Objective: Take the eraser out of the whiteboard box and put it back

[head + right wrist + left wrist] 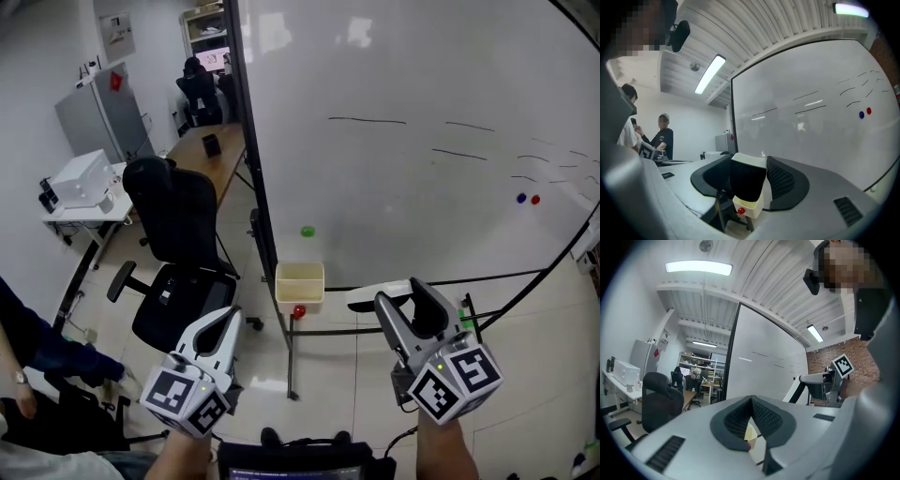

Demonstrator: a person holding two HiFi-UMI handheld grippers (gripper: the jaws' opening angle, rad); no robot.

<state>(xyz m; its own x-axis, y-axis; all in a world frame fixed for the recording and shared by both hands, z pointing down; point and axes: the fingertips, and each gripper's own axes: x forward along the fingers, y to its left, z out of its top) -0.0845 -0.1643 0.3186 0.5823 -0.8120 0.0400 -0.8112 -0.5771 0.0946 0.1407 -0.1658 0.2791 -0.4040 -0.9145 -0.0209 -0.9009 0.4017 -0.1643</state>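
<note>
My right gripper (412,298) (749,171) is shut on the eraser (747,180), a black felt block with a white back that fills the gap between the wide-set pads. In the head view the eraser (429,309) shows as a dark shape between those jaws. The cream whiteboard box (300,281) (751,207) hangs at the whiteboard's (422,169) lower left corner, ahead of and below the eraser, apart from it. A red magnet (299,310) sits on its front. My left gripper (228,321) (751,401) is level at the lower left, pad tips touching, holding nothing.
A black office chair (178,234) stands left of the board's frame, with a desk and white machine (84,178) beyond. A person's sleeve (37,347) is at the left edge. Green (307,231), blue and red (521,198) magnets stick to the board.
</note>
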